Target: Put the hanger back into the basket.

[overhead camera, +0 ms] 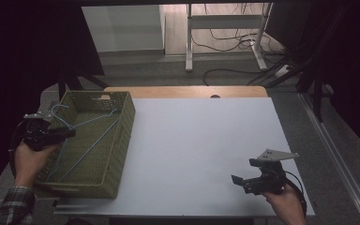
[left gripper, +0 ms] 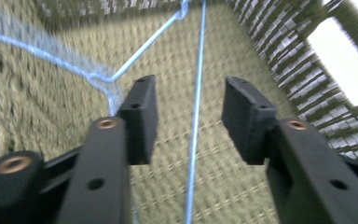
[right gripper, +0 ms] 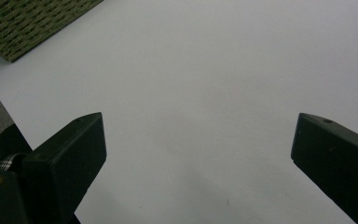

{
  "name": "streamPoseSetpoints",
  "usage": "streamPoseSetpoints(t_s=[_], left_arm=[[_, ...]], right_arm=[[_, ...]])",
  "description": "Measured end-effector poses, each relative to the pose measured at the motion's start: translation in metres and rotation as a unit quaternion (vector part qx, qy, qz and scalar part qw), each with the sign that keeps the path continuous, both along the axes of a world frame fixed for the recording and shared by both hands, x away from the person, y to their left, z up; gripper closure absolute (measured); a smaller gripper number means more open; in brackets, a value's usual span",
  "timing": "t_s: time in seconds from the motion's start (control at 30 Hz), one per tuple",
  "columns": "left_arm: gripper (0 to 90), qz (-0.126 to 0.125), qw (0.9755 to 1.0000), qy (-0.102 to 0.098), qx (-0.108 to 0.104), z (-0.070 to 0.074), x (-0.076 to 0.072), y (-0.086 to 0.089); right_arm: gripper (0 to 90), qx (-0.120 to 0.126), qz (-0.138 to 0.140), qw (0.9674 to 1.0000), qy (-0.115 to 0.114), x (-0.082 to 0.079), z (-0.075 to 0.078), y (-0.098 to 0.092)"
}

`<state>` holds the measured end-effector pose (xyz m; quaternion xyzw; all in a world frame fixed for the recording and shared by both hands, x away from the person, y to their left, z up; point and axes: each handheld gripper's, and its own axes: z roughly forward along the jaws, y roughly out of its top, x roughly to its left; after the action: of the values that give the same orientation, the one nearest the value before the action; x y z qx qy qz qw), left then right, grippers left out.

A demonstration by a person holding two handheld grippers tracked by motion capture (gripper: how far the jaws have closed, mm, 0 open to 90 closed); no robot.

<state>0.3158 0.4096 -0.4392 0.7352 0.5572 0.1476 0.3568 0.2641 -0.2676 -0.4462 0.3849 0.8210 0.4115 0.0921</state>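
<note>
In the left gripper view, motion blur smears the basket's [left gripper: 37, 116] weave, and the blue wire hanger [left gripper: 196, 93] runs off the top and bottom edges.

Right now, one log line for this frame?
left gripper: open, in basket, astride blue hanger | right gripper: open, over white table

We see an olive-green woven basket [overhead camera: 117, 140] at left, holding a light blue wire hanger [overhead camera: 86, 140]. Table [overhead camera: 201, 145] is white, with a tan wood strip at the far edge. Both grippers black: left gripper [overhead camera: 68, 133], right gripper [overhead camera: 236, 180]. Plaid sleeve [overhead camera: 11, 206] near left.
</note>
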Motion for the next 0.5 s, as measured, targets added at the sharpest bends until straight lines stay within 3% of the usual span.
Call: streamPoseSetpoints(t_s=[0.2,0.33,0.4,0.5], left_arm=[[27.8,-0.044,0.9984,-0.032,-0.010,0.019,-0.017,-0.033],[19.7,-0.084,0.9950,-0.051,-0.019,0.030,-0.031,-0.059],[15.4,-0.098,0.9935,-0.054,-0.022,0.033,-0.038,-0.071],[12.3,-0.126,0.9898,-0.052,-0.043,0.035,-0.049,-0.085]], right_arm=[[1.8,0.001,-0.006,0.9999,-0.010,-0.004,0.004,-0.002],[0.0,0.002,-0.011,0.9998,-0.016,-0.007,0.006,-0.006],[0.0,0.003,-0.013,0.9997,-0.018,-0.009,0.007,-0.008],[0.0,0.001,-0.017,0.9996,-0.025,-0.012,0.008,-0.011]])
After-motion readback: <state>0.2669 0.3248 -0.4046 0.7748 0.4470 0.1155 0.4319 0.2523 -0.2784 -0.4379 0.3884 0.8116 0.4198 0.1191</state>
